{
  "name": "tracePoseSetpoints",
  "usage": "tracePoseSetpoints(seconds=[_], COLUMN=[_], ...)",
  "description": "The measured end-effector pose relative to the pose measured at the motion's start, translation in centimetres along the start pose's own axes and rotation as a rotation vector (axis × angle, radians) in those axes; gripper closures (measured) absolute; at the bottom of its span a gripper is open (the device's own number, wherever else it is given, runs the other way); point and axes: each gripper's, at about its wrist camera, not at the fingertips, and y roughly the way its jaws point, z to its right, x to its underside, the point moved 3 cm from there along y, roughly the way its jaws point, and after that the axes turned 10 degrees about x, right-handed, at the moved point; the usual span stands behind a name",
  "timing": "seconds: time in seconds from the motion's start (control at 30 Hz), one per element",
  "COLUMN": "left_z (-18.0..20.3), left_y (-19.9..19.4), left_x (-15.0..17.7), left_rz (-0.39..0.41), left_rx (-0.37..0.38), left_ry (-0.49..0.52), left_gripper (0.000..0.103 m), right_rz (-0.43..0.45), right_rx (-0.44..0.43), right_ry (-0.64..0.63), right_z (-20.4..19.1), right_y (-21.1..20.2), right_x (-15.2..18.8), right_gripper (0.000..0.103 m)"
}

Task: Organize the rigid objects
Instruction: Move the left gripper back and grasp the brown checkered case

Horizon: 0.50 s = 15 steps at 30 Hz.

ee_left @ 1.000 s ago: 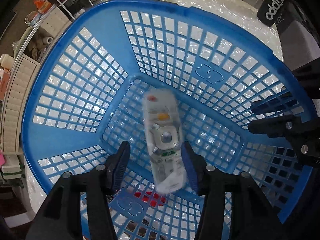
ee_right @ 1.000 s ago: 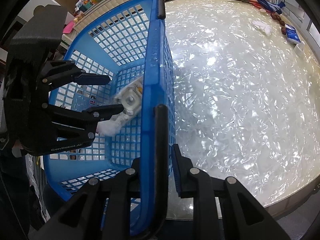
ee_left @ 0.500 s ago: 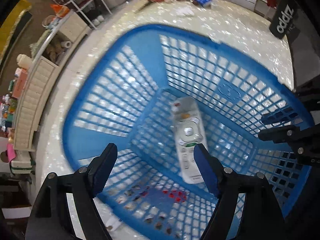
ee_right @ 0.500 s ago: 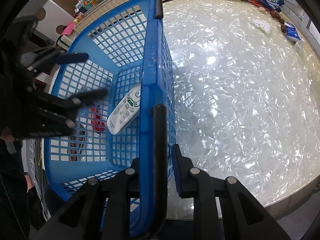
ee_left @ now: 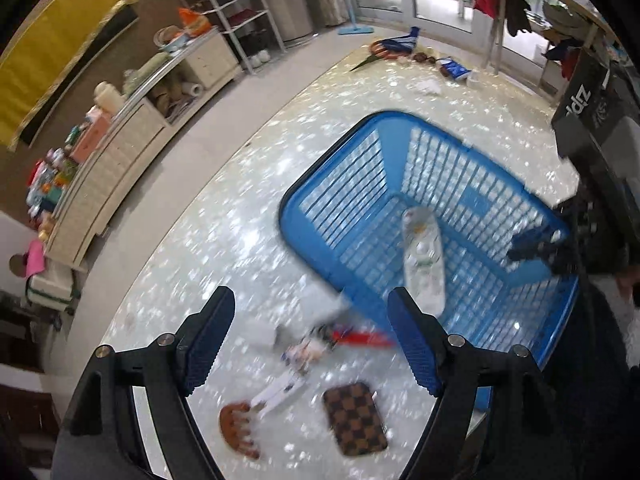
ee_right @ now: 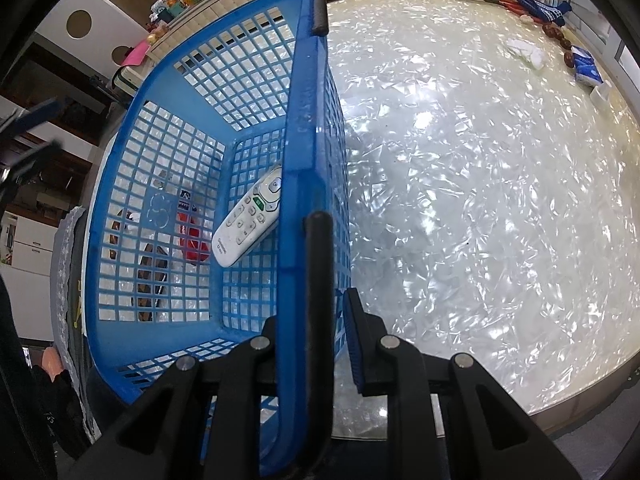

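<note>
At the right of the left wrist frame, the blue basket (ee_left: 356, 184) stands on the pearly table (ee_left: 224, 240) with the white remote (ee_left: 424, 264) lying flat on its floor, and the left gripper (ee_left: 310, 338) hangs above the table with its jaws spread wide and nothing between them. At the bottom centre of the right wrist frame, the right gripper (ee_right: 316, 344) is clamped narrow on the basket's near rim. Lower left of the basket in the left view, a brown comb (ee_left: 240, 428), a checkered pad (ee_left: 356, 416) and a red item (ee_left: 360, 336) lie blurred on the table.
</note>
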Motion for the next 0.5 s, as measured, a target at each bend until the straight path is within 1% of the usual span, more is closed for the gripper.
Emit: tracePoseSetpoints(seconds=[0.1, 0.23, 0.33, 0.4, 0.5], left_z=[-0.9, -2.2, -2.7, -2.8, -2.4], left_y=[-0.9, -1.1, -0.9, -0.5, 0.8], left_x=[3.0, 7.5, 10.3, 11.9, 13.8], left_rz=[-0.011, -0.05, -0.058, -0.06, -0.072], left_rx=[-0.022, -0.019, -0.034, -0.026, -0.013], left_ry=[-0.04, -0.141, -0.198, -0.237, -0.266], left_gripper=[0.022, 0.022, 0.022, 0.022, 0.022], right_rz=[-0.002, -0.005, -0.007, -0.01, -0.01], right_rx=[0.004, 0.023, 0.046, 0.058, 0.079], right_ry=[-0.001, -0.006, -0.02, -0.027, -0.033], right_z=[-0.1, -0.4, -0.8, -1.1, -1.3], right_y=[0.2, 0.3, 0.5, 0.6, 0.8], right_x=[-0.1, -0.1, -0.1, 0.0, 0.1], right_gripper=[0.083, 0.083, 0.083, 0.083, 0.083])
